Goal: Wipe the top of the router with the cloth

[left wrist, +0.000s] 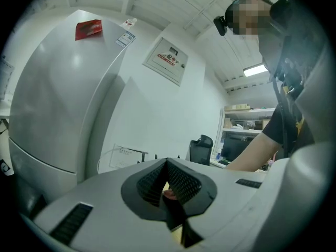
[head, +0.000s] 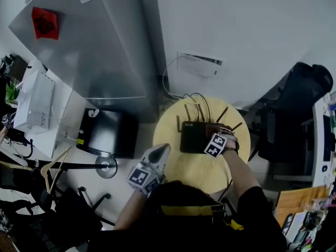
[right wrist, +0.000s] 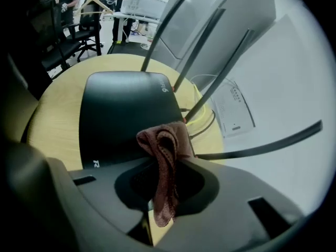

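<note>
Right gripper (right wrist: pixel 167 164): jaws closed on a reddish-brown cloth (right wrist: pixel 164 140). The cloth is bunched, with a fold standing out past the jaw tips and a tail hanging back between the jaws. The gripper is held over the right end of the black router (right wrist: pixel 121 114), and the protruding fold lies over the router's top near its corner. Contact between cloth and casing cannot be confirmed.

Left gripper (left wrist: pixel 168 167): jaws together. A small pinkish patch shows in the gap behind the tips and cannot be identified. The gripper is off the table's left edge, pointing up toward the grey refrigerator (left wrist: pixel 63 104) and the wall.

The router sits flat on the round yellow table (right wrist: pixel 58 114), with its antennas (right wrist: pixel 210 46) raised along the far side.
</note>
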A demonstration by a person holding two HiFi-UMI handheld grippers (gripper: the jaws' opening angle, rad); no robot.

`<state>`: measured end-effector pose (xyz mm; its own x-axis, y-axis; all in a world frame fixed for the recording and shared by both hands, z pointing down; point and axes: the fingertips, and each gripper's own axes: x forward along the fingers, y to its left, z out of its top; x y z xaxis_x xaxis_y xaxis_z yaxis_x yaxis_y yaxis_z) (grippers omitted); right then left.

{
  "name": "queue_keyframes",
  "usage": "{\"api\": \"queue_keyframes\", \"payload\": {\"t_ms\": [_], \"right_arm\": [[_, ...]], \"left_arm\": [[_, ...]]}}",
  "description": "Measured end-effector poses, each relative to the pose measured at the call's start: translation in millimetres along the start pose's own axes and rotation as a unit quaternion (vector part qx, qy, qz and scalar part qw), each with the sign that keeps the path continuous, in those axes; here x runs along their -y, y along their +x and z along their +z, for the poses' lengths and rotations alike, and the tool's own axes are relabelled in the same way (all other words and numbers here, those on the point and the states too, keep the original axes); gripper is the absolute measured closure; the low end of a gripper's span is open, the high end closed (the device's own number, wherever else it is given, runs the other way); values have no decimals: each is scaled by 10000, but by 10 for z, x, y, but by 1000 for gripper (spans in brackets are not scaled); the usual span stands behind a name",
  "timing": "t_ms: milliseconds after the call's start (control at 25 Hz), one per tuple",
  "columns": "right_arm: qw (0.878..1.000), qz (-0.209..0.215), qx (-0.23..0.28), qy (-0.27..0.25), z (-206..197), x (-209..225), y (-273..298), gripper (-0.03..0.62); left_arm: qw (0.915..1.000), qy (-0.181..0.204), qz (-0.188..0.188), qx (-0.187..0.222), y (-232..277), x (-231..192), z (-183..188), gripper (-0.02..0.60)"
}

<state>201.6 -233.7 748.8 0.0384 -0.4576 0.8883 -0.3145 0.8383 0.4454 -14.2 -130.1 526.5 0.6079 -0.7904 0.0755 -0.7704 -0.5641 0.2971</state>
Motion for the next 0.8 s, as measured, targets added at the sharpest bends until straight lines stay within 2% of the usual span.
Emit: {"api": "queue_keyframes", "payload": {"t_ms": [320,520,800], "right_arm": [[9976,583,-140,339,-128,-187,-83,531],[9948,888,-164,463,-183,-320,-144,531],[9909,1078,-140,796,-282,-529,-261,531]], "left_arm": [[9997,39,-248,9,60,121,9,588],[9996,94,-261,111,32,125,56,588],[9990,94,-434,18,10,233,3,588]]}}
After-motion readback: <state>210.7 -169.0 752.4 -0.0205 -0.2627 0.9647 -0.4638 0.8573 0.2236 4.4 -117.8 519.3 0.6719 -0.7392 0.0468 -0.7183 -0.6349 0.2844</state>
